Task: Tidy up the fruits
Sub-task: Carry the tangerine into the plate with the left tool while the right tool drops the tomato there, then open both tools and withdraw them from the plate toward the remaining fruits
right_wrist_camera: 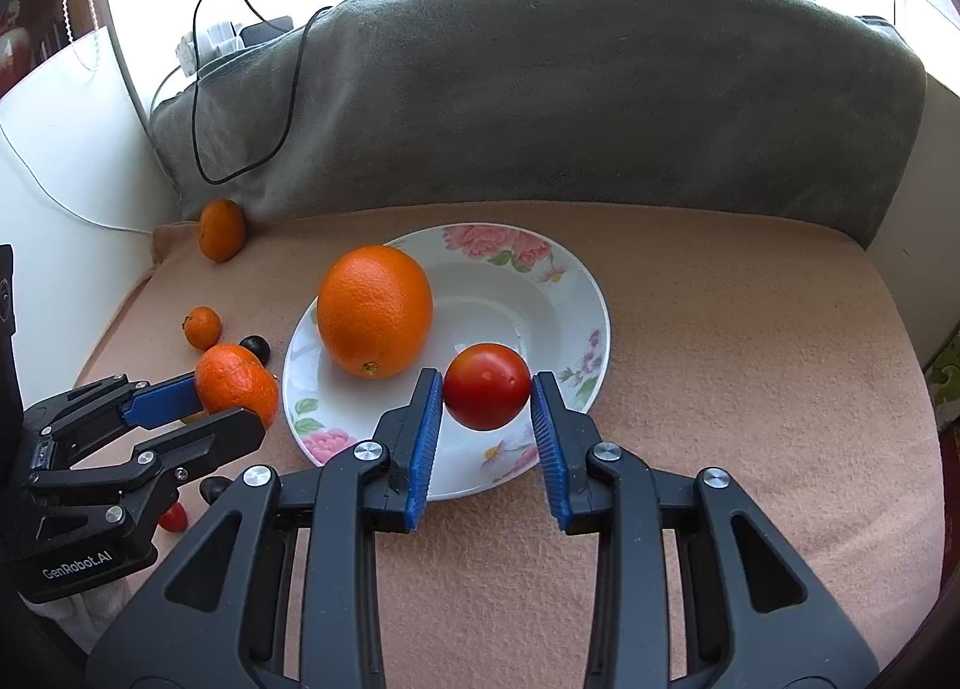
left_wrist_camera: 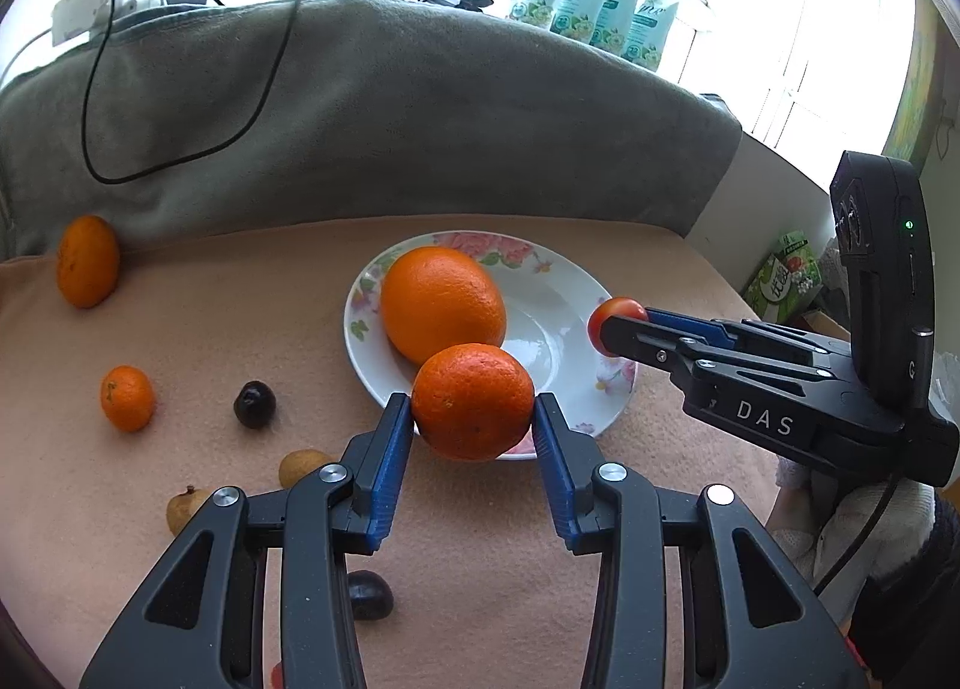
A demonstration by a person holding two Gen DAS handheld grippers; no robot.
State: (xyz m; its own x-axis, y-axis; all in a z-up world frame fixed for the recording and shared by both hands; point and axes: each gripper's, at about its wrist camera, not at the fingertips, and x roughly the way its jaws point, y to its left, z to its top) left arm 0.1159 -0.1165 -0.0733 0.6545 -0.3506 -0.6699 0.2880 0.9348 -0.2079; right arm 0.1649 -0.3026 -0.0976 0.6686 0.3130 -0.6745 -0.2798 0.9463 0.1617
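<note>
Peach cloth (right_wrist_camera: 720, 329) underfoot: my left gripper (left_wrist_camera: 474, 419) clamps the mandarin (left_wrist_camera: 473, 401), right gripper (right_wrist_camera: 487, 389) the tomato (right_wrist_camera: 487, 386). I lower both inside the plate (right_wrist_camera: 564, 293), at the orange's (right_wrist_camera: 375, 311) 4 o'clock, before parting fingers.

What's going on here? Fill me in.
A person with a gripper in each hand is sorting fruit onto a flowered plate. The left gripper is shut on a mandarin at the plate's near rim; the right gripper is shut on a tomato above the plate. One big orange already lies on the plate. Two mandarins, dark fruits and longans are on the blanket, left of the plate.
</note>
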